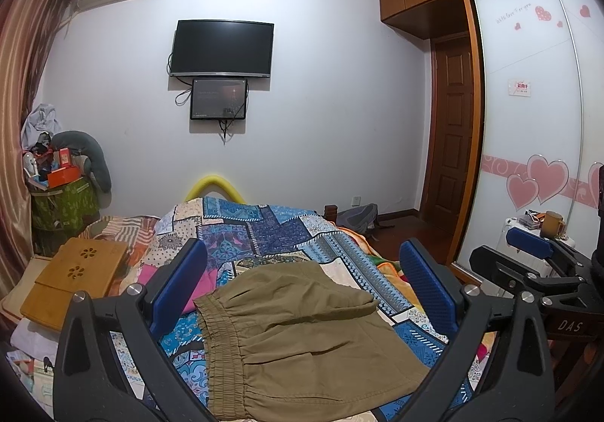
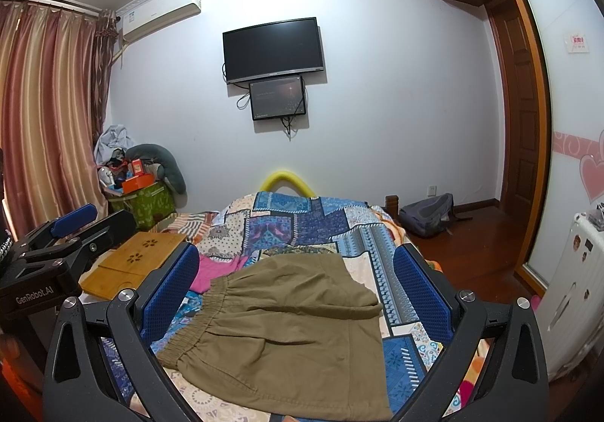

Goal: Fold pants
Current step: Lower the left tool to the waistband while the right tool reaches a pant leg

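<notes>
Grippers level, spread wide, above pants (image 1: 302, 339)

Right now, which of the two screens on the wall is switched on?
The small screen, hanging just under the big television. It shows a faint picture with text, while the television above is plain black.

Patchwork-quilted bed (image 2: 313, 229), khaki pants (image 2: 287, 331), pink garment (image 2: 217, 269), wooden tray (image 2: 132, 259)

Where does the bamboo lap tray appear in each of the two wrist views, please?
Left wrist view: the bamboo lap tray lies at the lower left, on the bed, left of the gripper's left finger.
Right wrist view: the tray lies left of centre, partly behind the left finger and below the other gripper.
Shared landmark: the khaki pants, to its right in both.
</notes>
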`<state>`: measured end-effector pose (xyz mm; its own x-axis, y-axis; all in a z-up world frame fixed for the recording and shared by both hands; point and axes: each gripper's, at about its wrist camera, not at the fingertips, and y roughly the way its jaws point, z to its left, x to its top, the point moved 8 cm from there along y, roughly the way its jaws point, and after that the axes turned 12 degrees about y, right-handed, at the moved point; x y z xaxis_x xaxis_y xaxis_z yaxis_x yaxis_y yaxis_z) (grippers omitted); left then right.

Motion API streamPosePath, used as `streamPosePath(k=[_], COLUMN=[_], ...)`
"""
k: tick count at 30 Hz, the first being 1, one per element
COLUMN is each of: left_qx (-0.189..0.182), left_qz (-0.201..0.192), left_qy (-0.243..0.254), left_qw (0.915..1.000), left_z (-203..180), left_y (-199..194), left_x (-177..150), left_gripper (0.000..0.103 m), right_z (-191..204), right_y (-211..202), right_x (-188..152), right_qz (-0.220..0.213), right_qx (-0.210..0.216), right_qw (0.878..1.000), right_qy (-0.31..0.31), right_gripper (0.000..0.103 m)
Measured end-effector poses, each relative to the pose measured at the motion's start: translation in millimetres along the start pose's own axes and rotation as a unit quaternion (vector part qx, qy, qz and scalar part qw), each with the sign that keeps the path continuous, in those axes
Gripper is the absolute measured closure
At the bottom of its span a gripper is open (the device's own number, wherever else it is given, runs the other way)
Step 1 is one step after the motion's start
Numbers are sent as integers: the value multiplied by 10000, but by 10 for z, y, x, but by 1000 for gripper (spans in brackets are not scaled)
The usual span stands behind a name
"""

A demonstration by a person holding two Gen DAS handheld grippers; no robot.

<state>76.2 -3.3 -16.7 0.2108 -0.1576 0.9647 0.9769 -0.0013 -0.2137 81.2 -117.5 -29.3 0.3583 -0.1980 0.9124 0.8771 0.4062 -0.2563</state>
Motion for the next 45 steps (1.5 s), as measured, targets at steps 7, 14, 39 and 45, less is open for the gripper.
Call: streamPosePath(k=[7, 14, 39, 45], left_qx=[-18, -126, -339, -373], left_qz=[34, 359, 3235, 3849], left_qy=[21, -30, -293, -174], left_qw=[10000, 9993, 9452, 9220], left_z=[4, 94, 917, 1035], left_y=[48, 364, 2409, 2616], left_x=[-32, -177, -2075, -2412], left_gripper=[0, 0, 0, 20], right_z=[-25, -147, -1509, -1684], right_y=[27, 160, 1844, 2287], right_x=[-19, -96, -1247, -1531], right_qz=[28, 137, 2302, 2844], right_qx=[-12, -111, -1348, -1285], right_qw=[10000, 9998, 9636, 9498], right_qy=[21, 95, -190, -194], right_gripper=[1, 1, 1, 10])
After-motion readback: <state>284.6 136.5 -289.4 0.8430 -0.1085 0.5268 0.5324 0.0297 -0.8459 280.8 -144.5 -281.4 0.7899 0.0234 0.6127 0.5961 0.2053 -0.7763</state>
